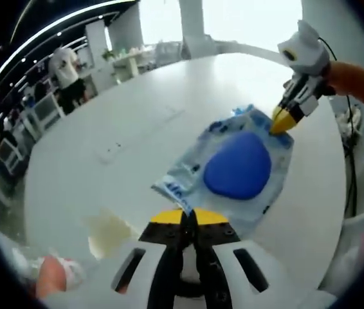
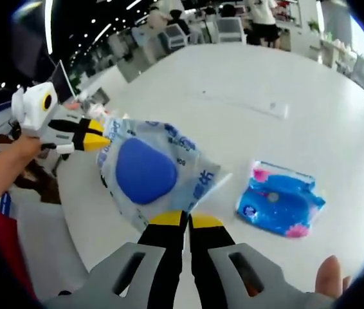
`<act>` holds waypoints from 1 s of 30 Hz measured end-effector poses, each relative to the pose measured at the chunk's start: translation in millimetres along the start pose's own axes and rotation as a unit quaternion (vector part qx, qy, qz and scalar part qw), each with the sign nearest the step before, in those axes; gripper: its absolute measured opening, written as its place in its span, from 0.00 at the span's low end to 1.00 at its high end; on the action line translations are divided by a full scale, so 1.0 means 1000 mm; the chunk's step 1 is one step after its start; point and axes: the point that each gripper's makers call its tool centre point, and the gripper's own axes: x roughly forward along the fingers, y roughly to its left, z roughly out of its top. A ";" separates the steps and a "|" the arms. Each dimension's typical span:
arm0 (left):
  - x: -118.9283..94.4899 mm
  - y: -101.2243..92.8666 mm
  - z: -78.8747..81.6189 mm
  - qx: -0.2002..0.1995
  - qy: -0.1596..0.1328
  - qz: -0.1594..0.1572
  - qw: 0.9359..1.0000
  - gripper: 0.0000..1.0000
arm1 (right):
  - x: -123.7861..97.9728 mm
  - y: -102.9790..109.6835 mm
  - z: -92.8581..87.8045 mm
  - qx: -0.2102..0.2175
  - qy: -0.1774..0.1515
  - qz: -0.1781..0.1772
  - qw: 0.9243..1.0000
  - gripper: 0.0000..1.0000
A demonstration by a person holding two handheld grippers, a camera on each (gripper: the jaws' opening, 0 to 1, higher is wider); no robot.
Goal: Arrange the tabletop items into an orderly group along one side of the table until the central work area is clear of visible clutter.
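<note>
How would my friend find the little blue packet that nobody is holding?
Look at the big white table. Beside the larger clear packet with the blue lid, which both grippers pinch, lies a small blue packet by itself. It is shiny bright blue with pink corners, and nothing touches it.

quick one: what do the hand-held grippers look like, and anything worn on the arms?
Each hand-held gripper has a white moulded body with slotted openings, black jaws and yellow tips: left hand-held gripper, right hand-held gripper. A black cable trails off the right one in the left gripper view, where an orange sleeve covers that arm.
</note>
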 end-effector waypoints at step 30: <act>0.070 0.065 -0.008 0.022 0.055 0.040 0.997 0.02 | 0.069 -0.046 0.050 -0.014 0.002 -0.044 0.999 0.03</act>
